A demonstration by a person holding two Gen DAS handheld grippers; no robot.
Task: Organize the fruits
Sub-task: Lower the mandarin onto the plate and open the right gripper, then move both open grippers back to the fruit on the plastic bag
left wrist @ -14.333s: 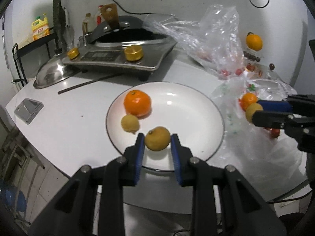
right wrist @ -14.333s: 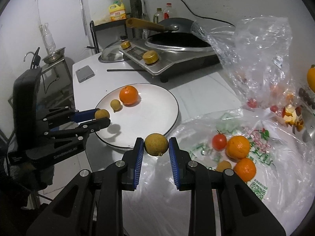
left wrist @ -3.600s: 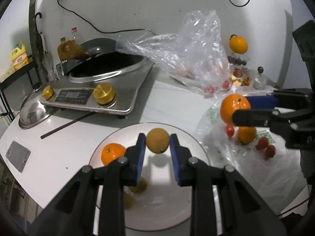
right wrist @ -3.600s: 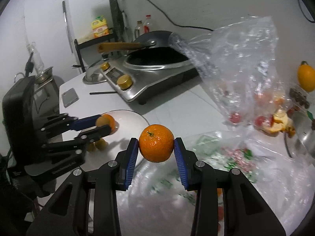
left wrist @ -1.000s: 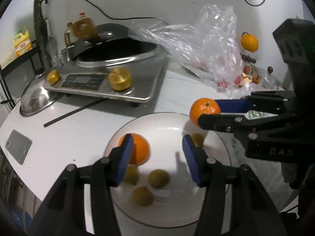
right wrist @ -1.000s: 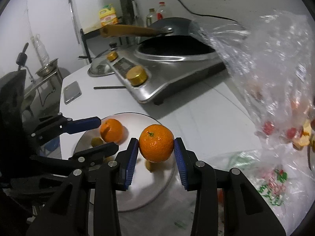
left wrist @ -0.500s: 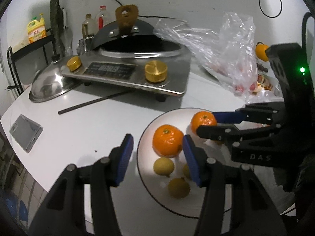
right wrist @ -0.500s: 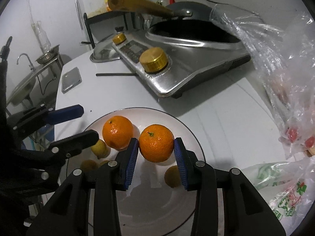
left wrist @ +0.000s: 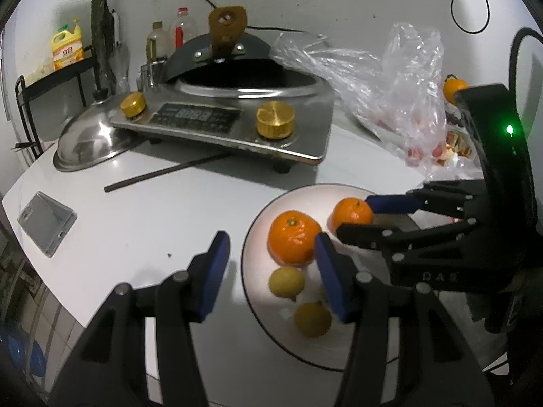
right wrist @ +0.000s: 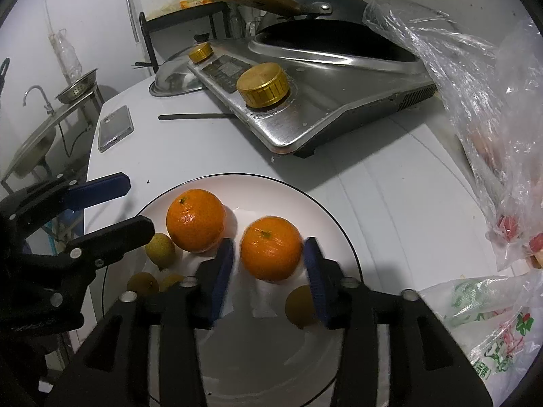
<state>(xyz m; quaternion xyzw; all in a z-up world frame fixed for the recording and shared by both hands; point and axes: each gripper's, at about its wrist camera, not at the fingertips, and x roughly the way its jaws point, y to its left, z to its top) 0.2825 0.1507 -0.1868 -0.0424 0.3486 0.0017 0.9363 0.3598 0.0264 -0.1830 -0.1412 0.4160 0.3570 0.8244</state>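
Observation:
A white plate (right wrist: pixel 271 339) (left wrist: pixel 281 322) holds two oranges and several small yellow fruits (right wrist: pixel 159 249) (left wrist: pixel 286 281). My right gripper (right wrist: pixel 268 254) (left wrist: pixel 356 215) is low over the plate and its jaws are opening. An orange (right wrist: pixel 270 247) (left wrist: pixel 351 215) sits on the plate between its blue pads, with a narrow gap on each side. The other orange (right wrist: pixel 195 220) (left wrist: pixel 293 237) lies just to its left. At the plate's left rim my left gripper (left wrist: pixel 271 240) (right wrist: pixel 137 203) stands open, holding nothing.
An induction cooker with a wok (left wrist: pixel 237 125) (right wrist: pixel 322 84) stands behind the plate. A steel lid (left wrist: pixel 88 142), a dark stick (left wrist: pixel 163 173) and a phone (left wrist: pixel 45 222) (right wrist: pixel 113 127) lie to the left. Plastic bags (left wrist: pixel 390 95) (right wrist: pixel 492 135) with fruit fill the right.
The right gripper came down over the plate with the orange and spread its pads off it; the orange now rests on the plate. The left gripper shifted toward the plate's left rim.

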